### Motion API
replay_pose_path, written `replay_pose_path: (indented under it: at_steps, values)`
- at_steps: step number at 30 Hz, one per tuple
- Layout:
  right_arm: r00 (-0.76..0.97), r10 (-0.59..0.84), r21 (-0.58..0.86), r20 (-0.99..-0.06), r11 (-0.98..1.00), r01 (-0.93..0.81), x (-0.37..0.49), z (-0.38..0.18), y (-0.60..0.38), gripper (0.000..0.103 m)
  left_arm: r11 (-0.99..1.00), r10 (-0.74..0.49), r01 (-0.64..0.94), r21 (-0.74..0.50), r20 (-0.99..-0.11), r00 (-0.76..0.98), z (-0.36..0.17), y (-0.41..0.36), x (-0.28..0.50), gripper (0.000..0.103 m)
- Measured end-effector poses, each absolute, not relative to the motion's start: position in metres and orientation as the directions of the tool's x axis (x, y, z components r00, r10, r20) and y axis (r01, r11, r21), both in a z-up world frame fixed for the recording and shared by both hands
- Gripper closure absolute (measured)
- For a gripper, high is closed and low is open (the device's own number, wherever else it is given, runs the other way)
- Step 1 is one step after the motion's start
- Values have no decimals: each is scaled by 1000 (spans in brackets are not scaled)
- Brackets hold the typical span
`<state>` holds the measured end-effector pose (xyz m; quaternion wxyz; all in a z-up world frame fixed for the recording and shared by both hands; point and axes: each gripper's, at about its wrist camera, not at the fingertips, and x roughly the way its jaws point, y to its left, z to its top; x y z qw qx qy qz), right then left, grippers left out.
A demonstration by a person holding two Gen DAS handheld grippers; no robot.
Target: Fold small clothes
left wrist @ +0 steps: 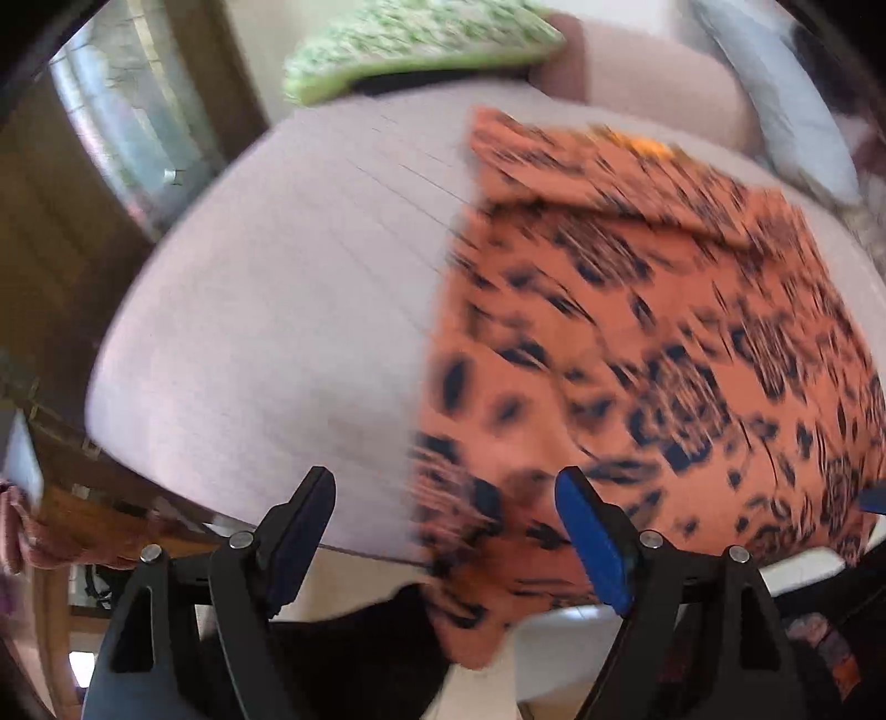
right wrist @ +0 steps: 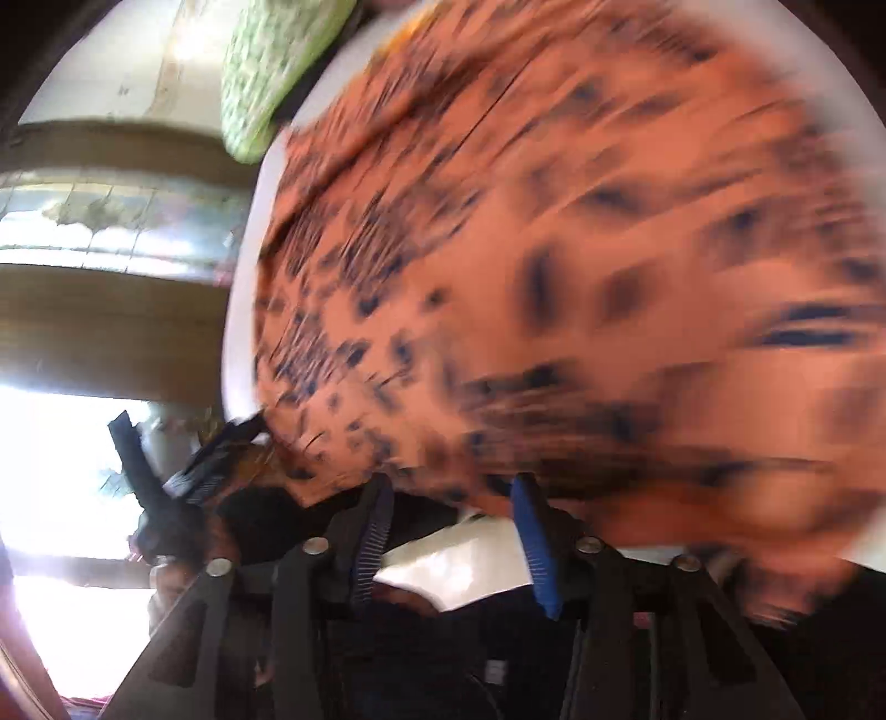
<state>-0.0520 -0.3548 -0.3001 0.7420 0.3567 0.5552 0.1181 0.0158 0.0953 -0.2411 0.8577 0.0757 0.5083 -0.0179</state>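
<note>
A green knitted item [left wrist: 410, 44] was seen at twelve o'clock beyond the pale round table [left wrist: 266, 310], with a grey cushion [left wrist: 786, 111] at two o'clock; no writing could be read through the blur. The orange dark-spotted garment [left wrist: 637, 343] was spread over the table's right half, its near edge hanging off. The left gripper [left wrist: 446, 531] and right gripper [right wrist: 454, 531] were held with jaws parted, nothing grasped.

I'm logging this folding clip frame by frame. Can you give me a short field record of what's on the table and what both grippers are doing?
garment: orange cloth with dark print, spread on the table, near edge hanging over
surface: pale table
left gripper: open, over cloth's left edge
right gripper: open, at cloth's near edge
background: green knitted item
image quality: motion-blurred
</note>
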Motion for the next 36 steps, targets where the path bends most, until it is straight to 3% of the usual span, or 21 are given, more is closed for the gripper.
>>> replay_pose_path:
  at_steps: [4,7,10,17,20,21,24,26,29,31,33,36]
  values:
    - [459,448,617,-767,711,337,-91,-275,-419,34,998,35,29,53,-897,440,-233,134,32,18]
    - [442,384,565,-811,710,421,-109,-277,-446,33,1000,14,14,21,-927,375,-243,142,35,18]
    - [410,412,575,-814,673,465,-113,-302,-451,33,999,9,39,23,-944,330,-257,132,40,18]
    - [284,389,481,-876,730,485,-104,-350,-419,34,997,-15,75,6,-958,287,-274,130,43,18]
    - [317,353,468,-880,755,459,-100,-354,-412,34,995,-37,99,-10,-961,274,-281,125,47,18]
    - [324,351,470,-879,758,452,-99,-355,-410,34,994,-41,109,-12,-962,270,-283,122,48,21]
    - [347,335,461,-876,794,396,-94,-356,-399,34,989,-68,147,-30,-962,263,-287,111,46,45]
    - [359,341,470,-869,796,380,-95,-354,-397,38,984,-76,172,-34,-966,246,-291,98,45,55]
    - [342,350,464,-872,812,355,-96,-345,-393,60,980,-75,197,-25,-965,251,-292,89,43,63]
    - [318,364,461,-875,828,319,-96,-337,-385,86,981,-81,190,-33,-966,246,-292,86,41,63]
    - [325,424,516,-845,807,288,-96,-324,-378,89,980,-86,194,-38,-965,247,-292,83,39,62]
    - [357,512,606,-781,758,239,-94,-303,-370,89,979,-96,195,-50,-968,232,-290,88,39,50]
